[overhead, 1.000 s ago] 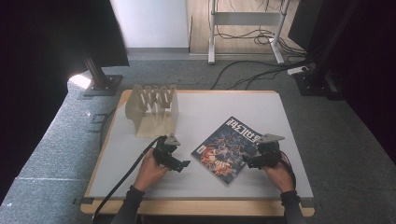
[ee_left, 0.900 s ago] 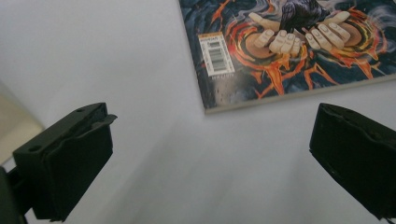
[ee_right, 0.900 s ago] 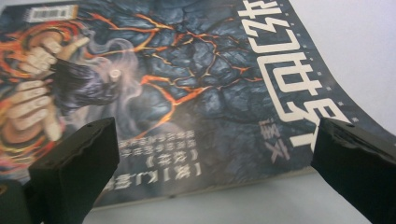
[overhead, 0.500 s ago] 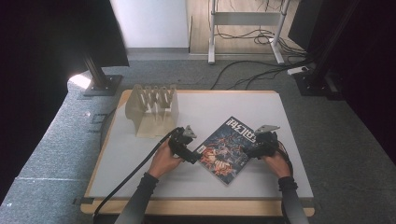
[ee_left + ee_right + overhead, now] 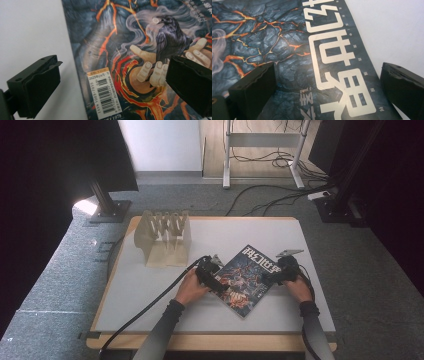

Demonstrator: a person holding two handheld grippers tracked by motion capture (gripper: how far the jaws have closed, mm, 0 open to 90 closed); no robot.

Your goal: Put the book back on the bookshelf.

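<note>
A magazine with a dark lava-and-raven cover lies flat and turned at an angle on the white table. My left gripper is low at its left edge and open. In the left gripper view the jaws of this gripper straddle the cover's edge near the barcode. My right gripper is open at the magazine's right edge. In the right gripper view that gripper's jaws span the large white title characters on the magazine.
A wooden slotted rack stands at the table's back left. A black cable trails from the left gripper over the front edge. Floor stands and cables lie beyond the table.
Both grippers have moved forward and inward onto the magazine's edges, the left one farther to the right. The magazine has not moved.
</note>
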